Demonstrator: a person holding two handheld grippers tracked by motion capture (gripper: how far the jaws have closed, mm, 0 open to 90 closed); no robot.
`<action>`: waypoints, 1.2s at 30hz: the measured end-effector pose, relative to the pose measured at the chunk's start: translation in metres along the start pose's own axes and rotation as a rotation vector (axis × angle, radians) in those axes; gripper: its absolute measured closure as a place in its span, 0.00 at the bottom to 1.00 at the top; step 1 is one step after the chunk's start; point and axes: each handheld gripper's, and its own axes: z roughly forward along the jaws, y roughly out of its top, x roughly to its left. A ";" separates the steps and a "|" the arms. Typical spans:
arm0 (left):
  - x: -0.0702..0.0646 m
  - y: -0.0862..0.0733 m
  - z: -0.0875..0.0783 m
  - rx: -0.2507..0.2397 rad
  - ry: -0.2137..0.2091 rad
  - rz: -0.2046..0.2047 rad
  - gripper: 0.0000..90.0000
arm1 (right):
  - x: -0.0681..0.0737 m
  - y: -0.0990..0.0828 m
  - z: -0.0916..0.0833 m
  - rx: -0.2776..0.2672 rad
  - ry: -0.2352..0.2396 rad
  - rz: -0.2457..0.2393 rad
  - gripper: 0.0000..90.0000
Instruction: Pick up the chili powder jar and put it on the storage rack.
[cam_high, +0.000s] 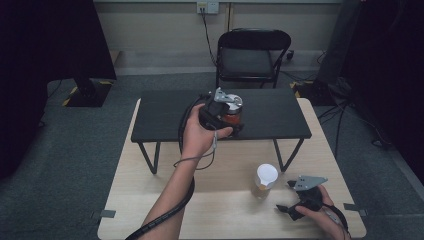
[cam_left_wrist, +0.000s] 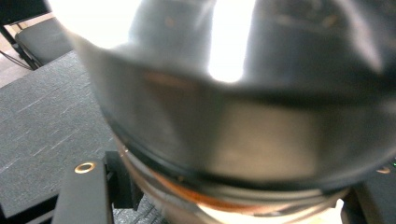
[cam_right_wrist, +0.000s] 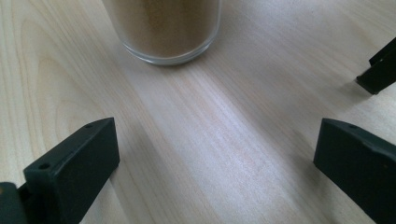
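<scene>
From the high view, my left gripper (cam_high: 231, 116) is clamped on a jar with a silver lid (cam_high: 233, 111) that holds something red-orange, at the front part of the black shelf (cam_high: 165, 117), near its front edge. My right gripper (cam_high: 290, 199) rests low on the wooden table (cam_high: 220, 210) near its right front corner, jaws spread wide with nothing between them; the jar with the white lid (cam_high: 264, 180), holding brown powder, stands just beside it to the left, not touched.

In the left gripper view, the shiny lid (cam_left_wrist: 243, 93) sits very close, an orange band below it, my jaws low at either side.

In the right gripper view, my jaws stand far apart over bare wood (cam_right_wrist: 224, 140); the brown jar's base (cam_right_wrist: 168, 32) stands ahead, apart from them.
</scene>
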 end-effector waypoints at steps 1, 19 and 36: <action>0.000 0.000 0.000 0.001 0.003 -0.001 0.34 | 0.000 0.000 0.000 0.000 0.000 0.000 0.00; -0.001 -0.004 0.002 -0.019 0.017 -0.026 0.34 | 0.000 0.000 0.000 0.000 0.000 0.001 0.00; -0.001 -0.007 -0.005 -0.018 0.027 -0.078 0.13 | 0.000 0.000 0.000 0.000 0.000 0.000 0.00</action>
